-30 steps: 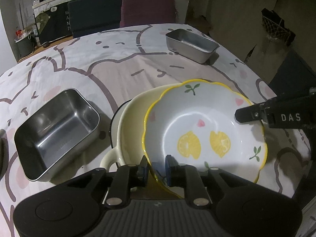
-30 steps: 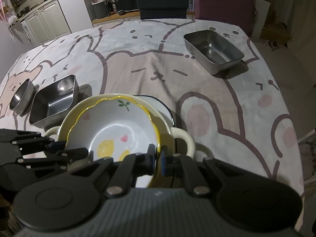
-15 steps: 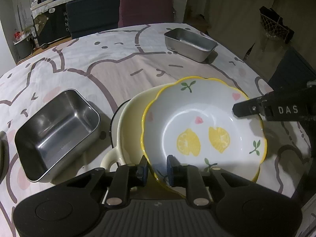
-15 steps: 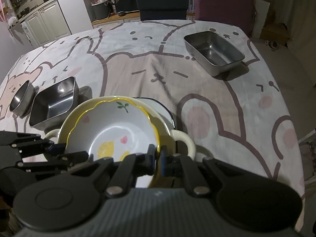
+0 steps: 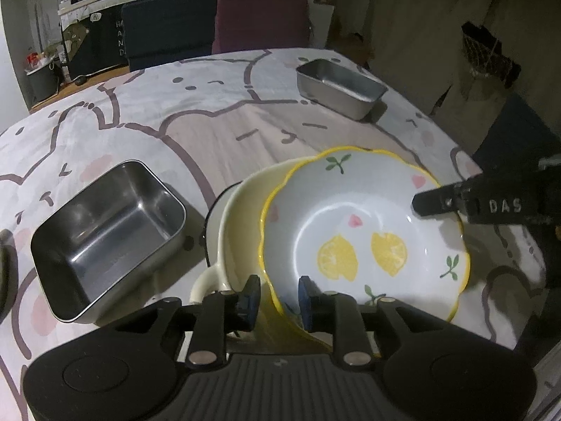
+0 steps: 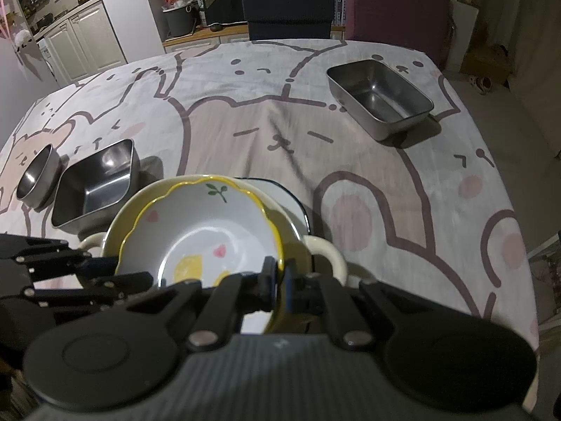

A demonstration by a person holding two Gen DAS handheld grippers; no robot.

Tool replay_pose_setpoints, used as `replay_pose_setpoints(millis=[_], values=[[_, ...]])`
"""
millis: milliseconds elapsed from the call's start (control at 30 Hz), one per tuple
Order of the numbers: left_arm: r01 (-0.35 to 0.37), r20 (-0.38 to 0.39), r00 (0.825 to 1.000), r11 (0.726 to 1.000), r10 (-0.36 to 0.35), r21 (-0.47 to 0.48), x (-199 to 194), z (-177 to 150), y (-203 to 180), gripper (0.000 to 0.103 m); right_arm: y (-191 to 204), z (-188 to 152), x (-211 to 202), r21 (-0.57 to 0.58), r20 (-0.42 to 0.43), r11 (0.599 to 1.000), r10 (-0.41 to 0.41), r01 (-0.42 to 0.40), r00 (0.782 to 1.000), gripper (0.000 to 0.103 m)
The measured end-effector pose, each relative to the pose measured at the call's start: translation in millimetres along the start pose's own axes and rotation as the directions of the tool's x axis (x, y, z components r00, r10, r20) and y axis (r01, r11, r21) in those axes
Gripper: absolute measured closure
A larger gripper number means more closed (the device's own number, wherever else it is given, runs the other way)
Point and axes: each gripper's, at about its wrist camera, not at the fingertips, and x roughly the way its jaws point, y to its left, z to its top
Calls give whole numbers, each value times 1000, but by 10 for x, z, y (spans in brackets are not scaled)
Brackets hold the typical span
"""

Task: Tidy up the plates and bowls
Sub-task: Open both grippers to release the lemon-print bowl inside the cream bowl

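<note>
A white lemon-patterned bowl with a yellow scalloped rim sits inside a cream two-handled bowl, which rests on a dark-rimmed white plate. My left gripper straddles the lemon bowl's near rim with its jaws apart, open. My right gripper is shut on the opposite rim of the lemon bowl; it shows in the left wrist view at the right.
A square steel tray sits left of the stack, with a small round steel bowl beyond it. A rectangular steel tray stands far right. Chairs stand behind the table; its right edge is near.
My left gripper's jaws have widened from pinching the lemon bowl's rim to standing apart around it. The bowl has settled slightly. My right gripper keeps its hold.
</note>
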Motion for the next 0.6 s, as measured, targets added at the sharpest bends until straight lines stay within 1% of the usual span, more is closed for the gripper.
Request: replay_pose_setpoints(millis=[67, 233, 400, 600], values=[[12, 0, 1000, 1000, -12, -12, -6, 3, 29, 77, 4, 3, 1, -3, 1, 1000, -2, 2, 1000, 97], [17, 8, 1000, 1000, -17, -18, -40, 11, 44, 77, 2, 5, -1, -7, 3, 1000, -2, 2, 1000, 97], [39, 39, 999, 998, -37, -43, -142, 30, 80, 77, 0, 7, 7, -9, 0, 1000, -3, 3, 1000, 97], [39, 49, 998, 997, -36, -63, -189, 33, 141, 77, 20, 25, 59, -11, -19, 1000, 6, -6, 1000, 97]])
